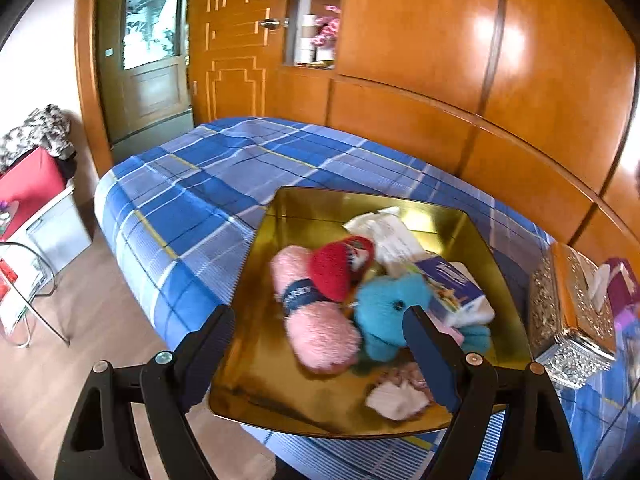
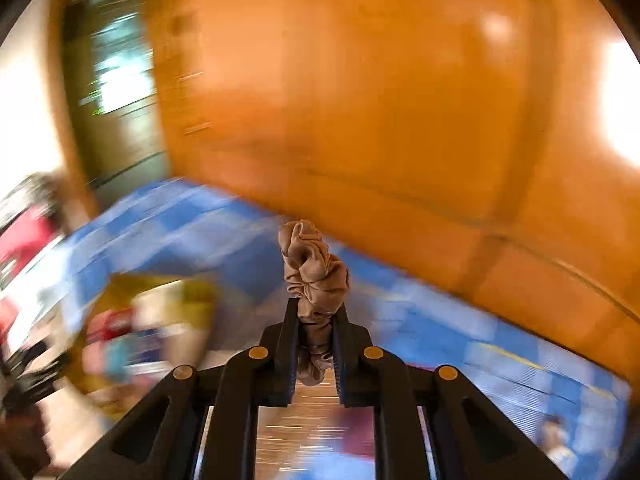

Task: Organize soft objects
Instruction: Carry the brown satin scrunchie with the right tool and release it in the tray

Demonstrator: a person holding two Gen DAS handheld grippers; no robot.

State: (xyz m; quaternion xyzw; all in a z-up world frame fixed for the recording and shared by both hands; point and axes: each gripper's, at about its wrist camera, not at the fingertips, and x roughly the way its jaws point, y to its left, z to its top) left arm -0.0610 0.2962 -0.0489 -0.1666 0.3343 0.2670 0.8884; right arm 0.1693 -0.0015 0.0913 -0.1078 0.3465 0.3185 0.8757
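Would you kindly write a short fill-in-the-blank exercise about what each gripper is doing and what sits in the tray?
1. The right gripper is shut on a beige ____.
2. The soft toys lie in a ____-coloured tray.
3. The left gripper has its jaws ____.
4. Beside the pink yarn lies a plush elephant coloured ____.

Missing words: scrunchie; gold; open; blue

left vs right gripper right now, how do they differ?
The left gripper stands wide open and empty over the gold tray; the right gripper is shut on a beige scrunchie. The left wrist view is fairly sharp, while the right wrist view is streaked with blur. Both have black fingers with blue pads.
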